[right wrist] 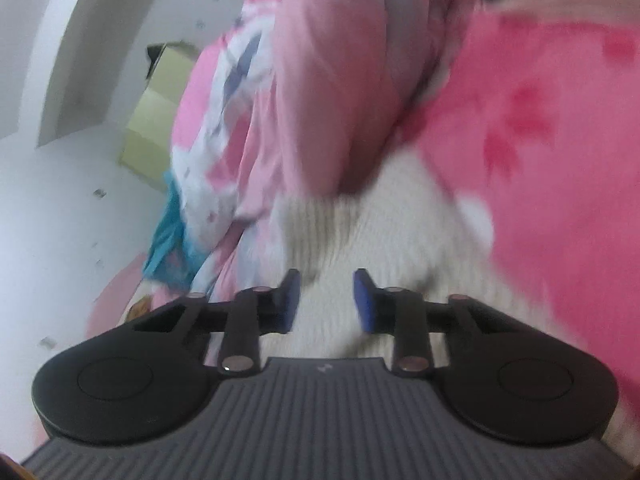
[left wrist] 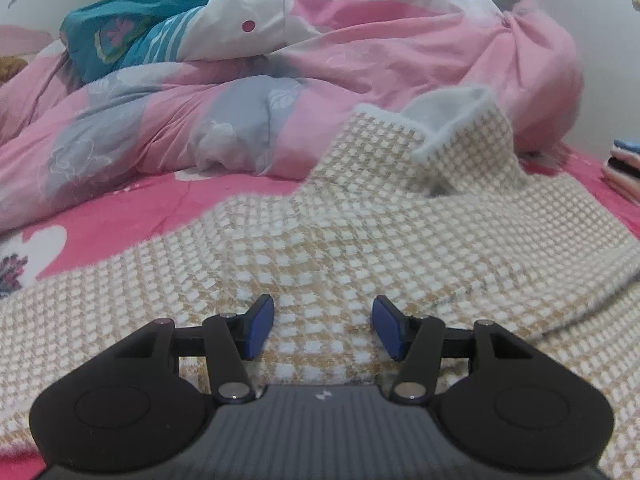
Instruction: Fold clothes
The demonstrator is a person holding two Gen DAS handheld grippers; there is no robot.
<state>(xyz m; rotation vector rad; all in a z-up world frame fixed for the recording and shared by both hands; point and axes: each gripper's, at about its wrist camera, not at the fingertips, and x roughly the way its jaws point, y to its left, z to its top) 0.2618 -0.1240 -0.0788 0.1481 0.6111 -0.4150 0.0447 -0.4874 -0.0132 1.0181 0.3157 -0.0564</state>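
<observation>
I have the checked knit sweater (left wrist: 360, 248) spread on the bed (left wrist: 120, 208), its collar (left wrist: 452, 120) lifted toward the heaped pink quilt (left wrist: 280, 80). My left gripper (left wrist: 323, 326) hovers low over the sweater body, jaws standing apart with nothing between the pads, only the knit lying beneath them. My right gripper (right wrist: 326, 300) is rolled over and its view is blurred; the jaws show a gap with cream fabric behind it, and I cannot tell whether any cloth is actually pinched. I judge the step is taking hold of the sweater for a fold. To do it well, I would lower the left gripper until one pad slides under an edge, not into the middle of the panel, then close on a single layer. I would match the right gripper on the opposite edge, lift both evenly, and keep the fold clear of the quilt and the folded stack (left wrist: 624, 168) at the bed's far side.
</observation>
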